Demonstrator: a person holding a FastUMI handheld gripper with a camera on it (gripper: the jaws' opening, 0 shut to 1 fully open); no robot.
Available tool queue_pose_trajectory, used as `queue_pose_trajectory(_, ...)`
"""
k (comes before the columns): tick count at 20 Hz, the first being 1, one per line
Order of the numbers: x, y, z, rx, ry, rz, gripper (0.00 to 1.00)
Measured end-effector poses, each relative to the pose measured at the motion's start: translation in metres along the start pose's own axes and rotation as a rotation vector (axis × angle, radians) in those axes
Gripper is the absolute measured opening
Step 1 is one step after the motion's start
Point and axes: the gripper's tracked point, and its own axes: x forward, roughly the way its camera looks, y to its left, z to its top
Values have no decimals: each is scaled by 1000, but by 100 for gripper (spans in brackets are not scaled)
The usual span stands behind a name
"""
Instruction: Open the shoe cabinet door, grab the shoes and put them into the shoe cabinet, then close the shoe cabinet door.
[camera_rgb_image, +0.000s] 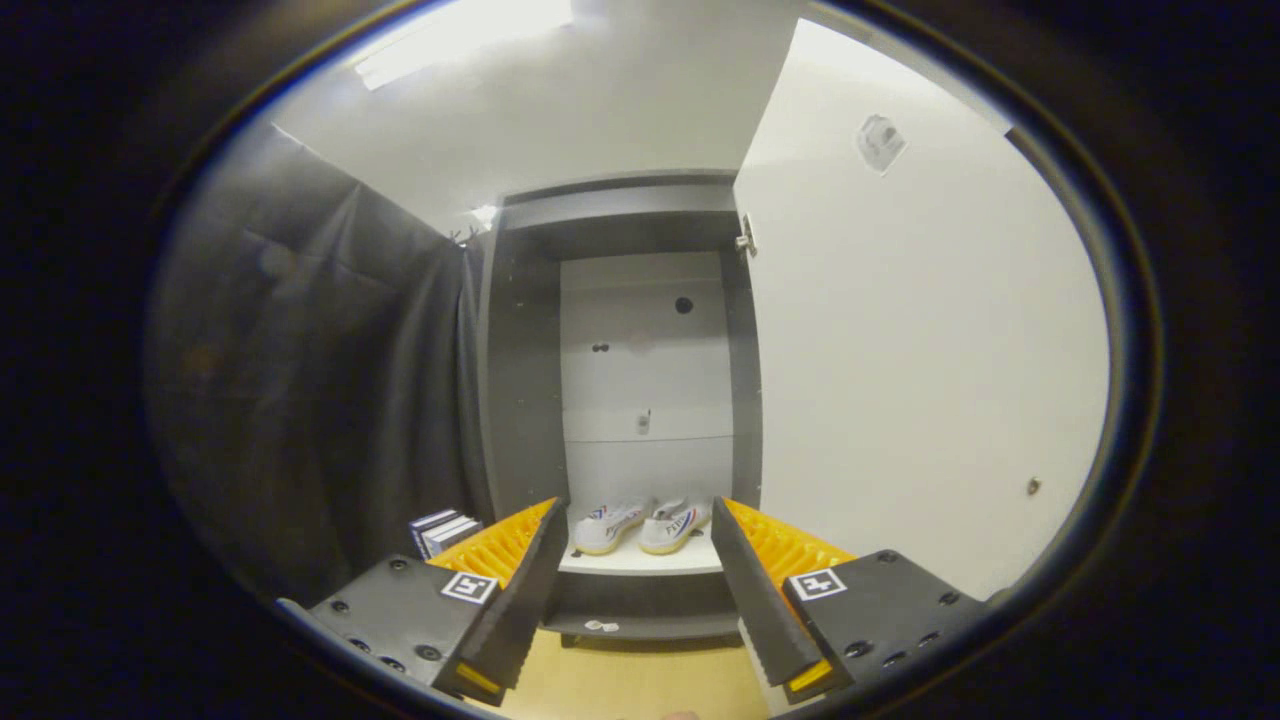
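Shoes sit inside the open shoe cabinet; closing its door remains.
The claw is released and empty; it likely must next swing that door shut.

Two white sneakers with blue-red stripes sit centre-low in one dark-framed shoe cabinet with one white open door; one gripper, fingers spread apart.

I see dark curtain hanging along the left side, a white ceiling with a bright strip light overhead — and pale wooden floor below, small stacked books near the curtain.
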Motion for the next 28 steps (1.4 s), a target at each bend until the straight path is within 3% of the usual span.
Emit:
queue_pose_trajectory(5,-55,-13,7,33,4,67,90)
queue_pose_trajectory(10,-97,-43,15,56,-9,61,90)
queue_pose_trajectory(14,-125,-82,23,73,-30,-2,90)
queue_pose_trajectory(24,-151,-209,15,98,-44,-264,90)
queue_pose_trajectory(28,-142,-238,8,91,-38,-253,90)
